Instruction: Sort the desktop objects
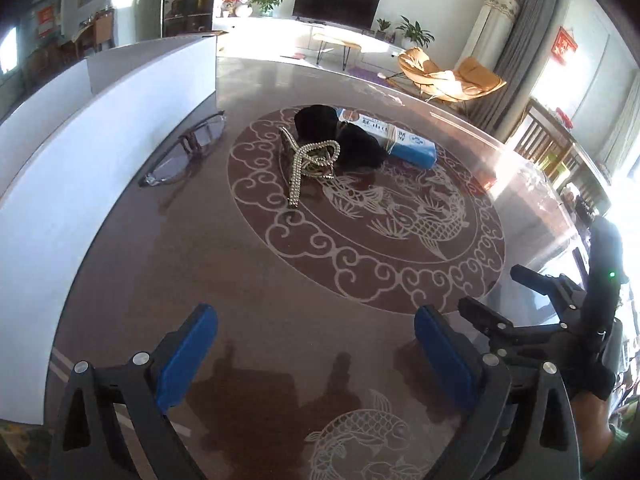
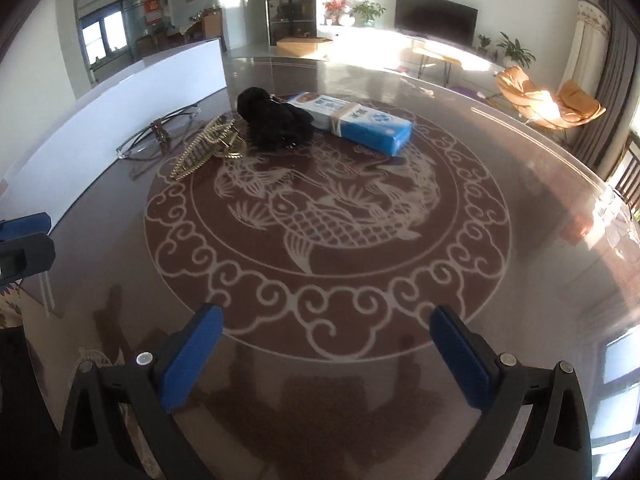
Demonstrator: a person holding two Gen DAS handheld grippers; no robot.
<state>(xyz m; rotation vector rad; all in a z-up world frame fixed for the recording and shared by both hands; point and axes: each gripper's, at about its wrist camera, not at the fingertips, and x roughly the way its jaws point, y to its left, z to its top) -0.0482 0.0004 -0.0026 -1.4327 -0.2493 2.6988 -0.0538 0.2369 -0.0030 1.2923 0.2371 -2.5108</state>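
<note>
**A:** So where's the stuff versus the grippers? From where I'm standing the round table (image 2: 520,240) is mostly bare on the near side.

**B:** Yep. Everything's bunched toward the far side of the table, past the middle of the fish pattern. Both tools hang over the near edge, so the pile lies straight ahead of them and well apart. Biggest thing up there is the white divider box (image 1: 120,120) along the left edge. I can't see anything in its compartments from these angles.

**A:** And the loose items?

**B:** The blue-and-white box (image 2: 360,124) has its long axis running from far-left to near-right, and its near end points toward the table's right side. The black fabric lump (image 2: 276,124) touches its left end. The gold chain (image 1: 308,160) is tangled just left of that, and the glasses (image 1: 188,152) lie right beside the divider's wall.

**A:** Who's closer?

**B:** I'd guess the left gripper (image 1: 316,356) for the glasses and chain, and the right gripper (image 2: 326,356) for the blue box. Both have their jaws spread wide, with nothing between the blue pads.
</note>
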